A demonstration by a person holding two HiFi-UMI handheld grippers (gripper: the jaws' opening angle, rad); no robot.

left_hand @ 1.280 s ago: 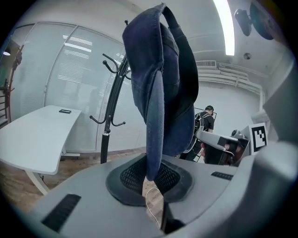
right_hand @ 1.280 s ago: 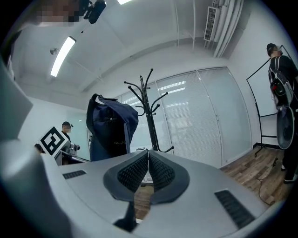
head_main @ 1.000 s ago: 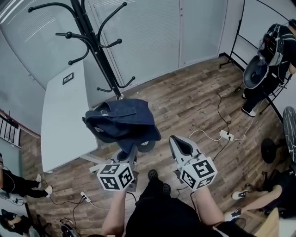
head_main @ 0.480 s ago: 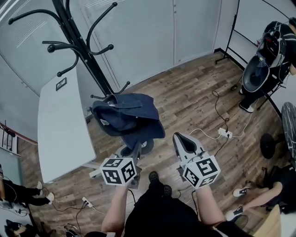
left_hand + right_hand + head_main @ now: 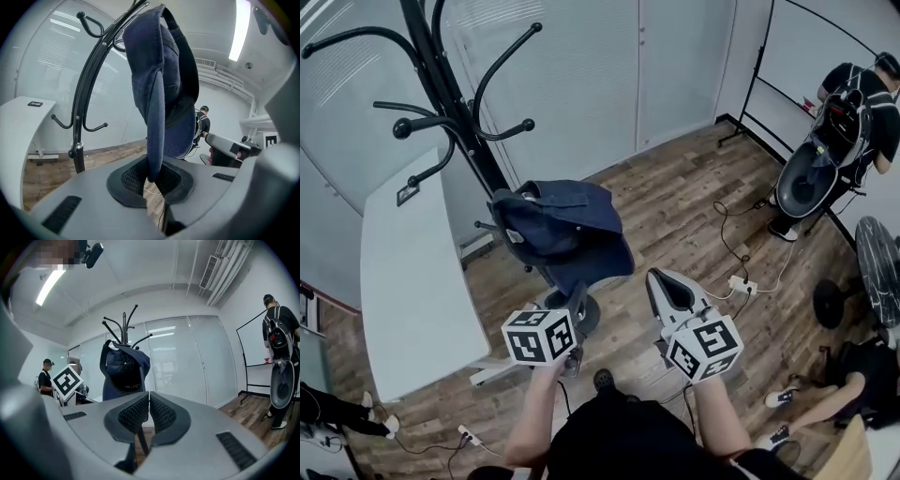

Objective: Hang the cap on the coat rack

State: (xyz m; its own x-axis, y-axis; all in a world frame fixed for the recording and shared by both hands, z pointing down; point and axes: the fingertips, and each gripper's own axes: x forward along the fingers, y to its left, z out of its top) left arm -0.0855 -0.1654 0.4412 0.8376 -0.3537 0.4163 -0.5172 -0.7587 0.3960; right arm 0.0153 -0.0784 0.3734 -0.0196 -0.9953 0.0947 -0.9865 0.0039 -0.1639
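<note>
A dark blue cap [image 5: 558,225] hangs from my left gripper [image 5: 577,298], which is shut on its brim; in the left gripper view the brim edge [image 5: 153,164] sits pinched between the pads, with the cap [image 5: 161,79] rising above them. The black coat rack [image 5: 455,94] stands just behind and left of the cap, its curved hooks [image 5: 89,26] higher than the cap. My right gripper [image 5: 667,284] is beside the left one, shut with nothing in it. From the right gripper view the cap [image 5: 123,371] hangs in front of the rack's top hooks [image 5: 124,324].
A white table [image 5: 408,281] stands left of the rack. The rack's round base [image 5: 586,317] rests on the wood floor below the cap. A power strip with cables [image 5: 739,281] lies to the right. A person with a backpack [image 5: 848,108] stands at the far right by a whiteboard stand.
Both grippers and the cap have moved toward the coat rack, which now looms larger and closer. The left gripper keeps its hold on the brim; the right stays shut.
</note>
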